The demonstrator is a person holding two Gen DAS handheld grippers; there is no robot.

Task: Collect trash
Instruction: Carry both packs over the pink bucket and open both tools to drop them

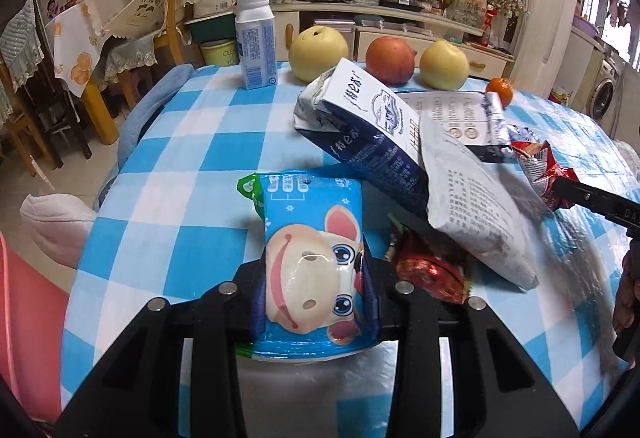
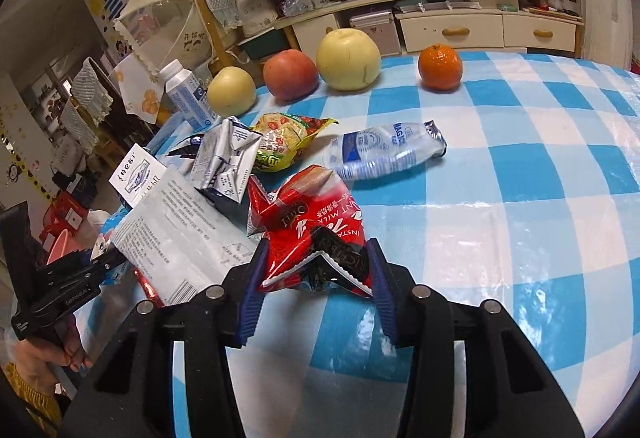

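The left gripper fingers pinch a blue cartoon packet, long axis pointing away over the tabletop, near end hidden. Right gripper fingers clamp a crumpled red wrapper.

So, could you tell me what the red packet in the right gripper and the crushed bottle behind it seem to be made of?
Red packet: likely glossy plastic film with a silvery foil lining, judging by sharp creases and a zigzag-cut edge. Crushed bottle: thin clear plastic, see-through and dented, with a printed blue label.
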